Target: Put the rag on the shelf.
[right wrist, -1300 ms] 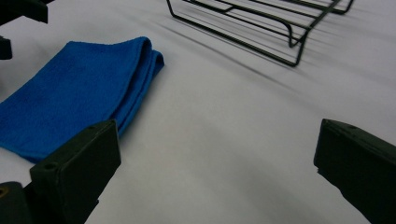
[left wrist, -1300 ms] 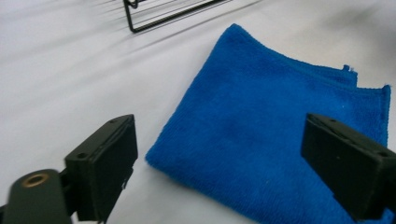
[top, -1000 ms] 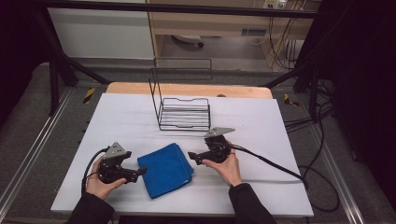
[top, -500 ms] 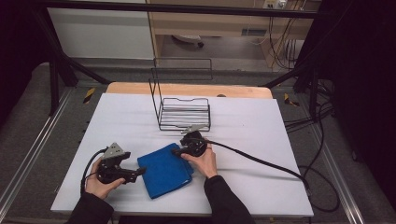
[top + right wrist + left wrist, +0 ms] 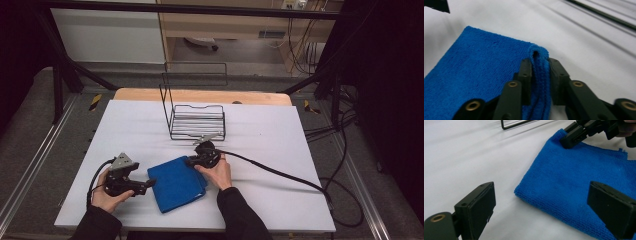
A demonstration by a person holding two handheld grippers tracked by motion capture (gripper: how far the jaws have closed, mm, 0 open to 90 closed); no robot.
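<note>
Left gripper [image 5: 142, 187] sits at the near-left edge of the folded blue cloth [image 5: 176, 183], jaws spread wide with nothing between them; in the left gripper view one pad [image 5: 477, 207] rests over bare table and the other hangs above the cloth's surface. You have no hold there yet. The cloth itself lies flat on the white table [image 5: 280, 135], in front of the wire rack [image 5: 197, 122] and clear of it.

Right gripper [image 5: 191, 161], at the cloth's far-right corner, has just been closing, and the right gripper view shows its pads clamped on a pinched-up fold of the blue cloth [image 5: 540, 72], the loop of terry standing proud between them.

Judgement: you are taking hold of the cloth, one corner secured.
- Check that the right pinch catches every layer of the fold; a single ply would likely peel away when you lift.
- Slide your left lower jaw under the near edge before closing, rather than pressing down from above.
- Lift both hands evenly, keeping the trailing cable [image 5: 280, 175] and the rack out of the path.
</note>
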